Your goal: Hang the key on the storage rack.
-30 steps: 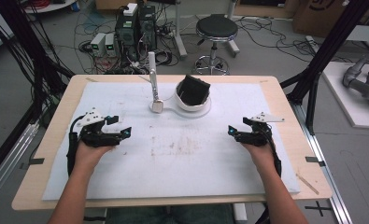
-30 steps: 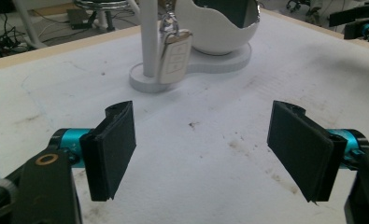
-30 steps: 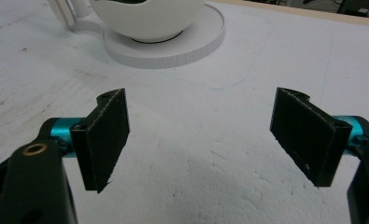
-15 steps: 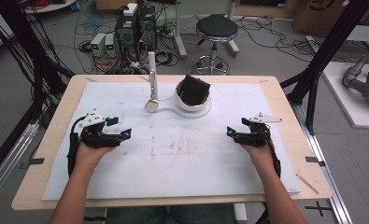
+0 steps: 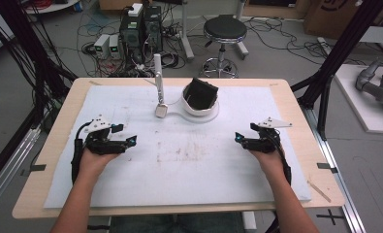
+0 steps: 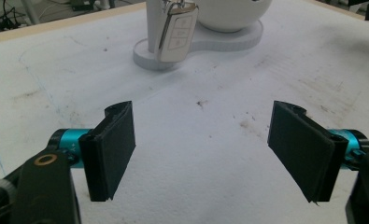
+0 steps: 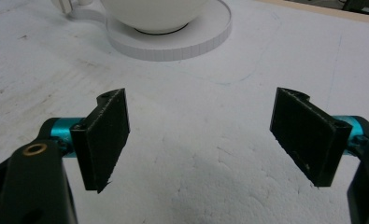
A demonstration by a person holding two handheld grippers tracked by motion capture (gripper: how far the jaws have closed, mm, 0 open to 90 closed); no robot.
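Left gripper [image 5: 131, 140] and right gripper [image 5: 238, 139] rest on white mat [image 5: 189, 165], jaws spread wide, grasping nothing. Car key fob [image 6: 176, 29] hangs against white stand [image 5: 199, 114].

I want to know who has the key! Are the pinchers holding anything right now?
Nothing is held. The left gripper and right gripper both stand open over the white mat. The key fob hangs on its stand.

Left gripper [image 5: 129, 141], right gripper [image 5: 238, 138] agape
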